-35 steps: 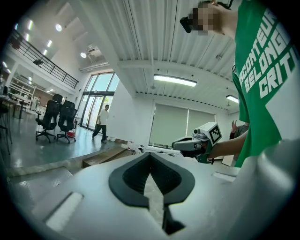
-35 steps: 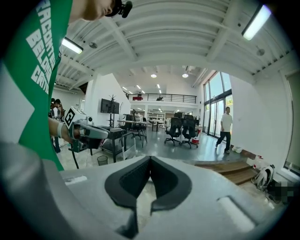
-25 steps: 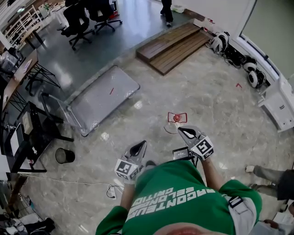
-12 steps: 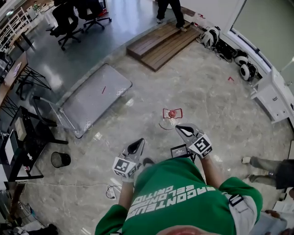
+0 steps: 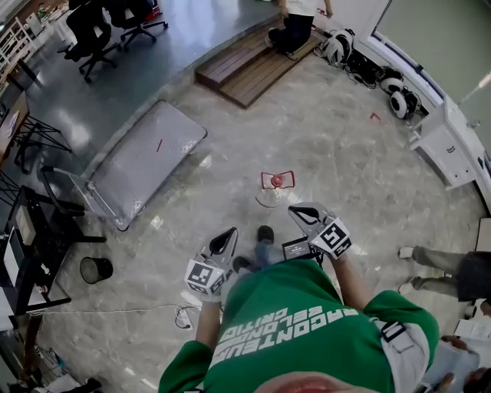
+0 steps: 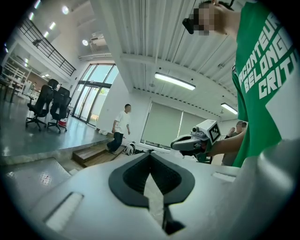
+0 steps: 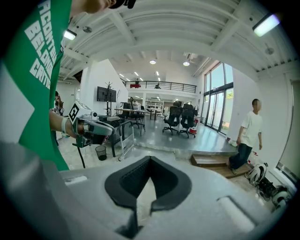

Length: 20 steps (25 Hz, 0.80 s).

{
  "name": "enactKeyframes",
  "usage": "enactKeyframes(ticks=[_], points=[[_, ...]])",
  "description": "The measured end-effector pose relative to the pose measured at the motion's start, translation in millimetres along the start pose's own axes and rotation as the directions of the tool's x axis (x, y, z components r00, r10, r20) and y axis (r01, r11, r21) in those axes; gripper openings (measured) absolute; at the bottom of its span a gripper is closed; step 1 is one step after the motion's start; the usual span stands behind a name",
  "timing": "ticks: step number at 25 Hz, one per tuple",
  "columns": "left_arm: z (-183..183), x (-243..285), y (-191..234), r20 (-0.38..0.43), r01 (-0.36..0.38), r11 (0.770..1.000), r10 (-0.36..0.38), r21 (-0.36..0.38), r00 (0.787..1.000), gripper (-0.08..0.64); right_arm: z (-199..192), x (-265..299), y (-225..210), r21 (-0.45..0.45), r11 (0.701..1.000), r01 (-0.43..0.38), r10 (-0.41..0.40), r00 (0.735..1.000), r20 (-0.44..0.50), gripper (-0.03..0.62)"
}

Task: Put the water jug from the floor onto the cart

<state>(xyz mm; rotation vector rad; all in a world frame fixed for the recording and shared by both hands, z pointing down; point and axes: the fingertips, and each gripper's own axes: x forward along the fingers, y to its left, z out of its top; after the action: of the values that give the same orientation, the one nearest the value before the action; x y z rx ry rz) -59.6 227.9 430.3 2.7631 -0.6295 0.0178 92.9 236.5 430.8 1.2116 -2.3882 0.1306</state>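
The water jug [image 5: 270,196] is clear with a red cap and handle [image 5: 277,181]. It stands on the marble floor just ahead of both grippers. The cart [image 5: 146,163], a flat grey platform with a push handle at its near end, lies further off to the left. My left gripper [image 5: 227,235] is held in front of my chest, shut and holding nothing, short of the jug and to its left. My right gripper [image 5: 299,213] is also shut and holding nothing, its tip close beside the jug's right side. Each gripper view shows its own closed jaws, left [image 6: 150,154] and right [image 7: 150,159], and neither shows the jug.
A black waste bin [image 5: 96,269] and black desk frames [image 5: 34,222] stand at the left. A wooden step [image 5: 249,65] lies at the back with a person [image 5: 295,23] crouched on it. White cabinets [image 5: 445,146] and another person's legs [image 5: 441,265] are at the right.
I have stepped forward: the jug and cart now sit lower and closer in the head view. Both grippers sank slightly. The person at the back went from standing to crouching.
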Motion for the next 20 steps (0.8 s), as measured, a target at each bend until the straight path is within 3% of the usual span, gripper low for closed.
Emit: enactKeyframes(ticks=[8,20], points=[[5.5,30.9,17.1,-0.026,-0.022,1.000,0.022,0.001,0.999,0.014,-5.6,13.1,-42.0,0.020,1.000,0.014,-0.014,1.000,0.024,-0.008],[23.8,126.2,21.4,-0.070,0.068,0.997,-0.064,0.049,0.995,0.015,-21.5,3.8,-138.5,0.090,0.990,0.107,-0.111,0.993,0.049,-0.008]])
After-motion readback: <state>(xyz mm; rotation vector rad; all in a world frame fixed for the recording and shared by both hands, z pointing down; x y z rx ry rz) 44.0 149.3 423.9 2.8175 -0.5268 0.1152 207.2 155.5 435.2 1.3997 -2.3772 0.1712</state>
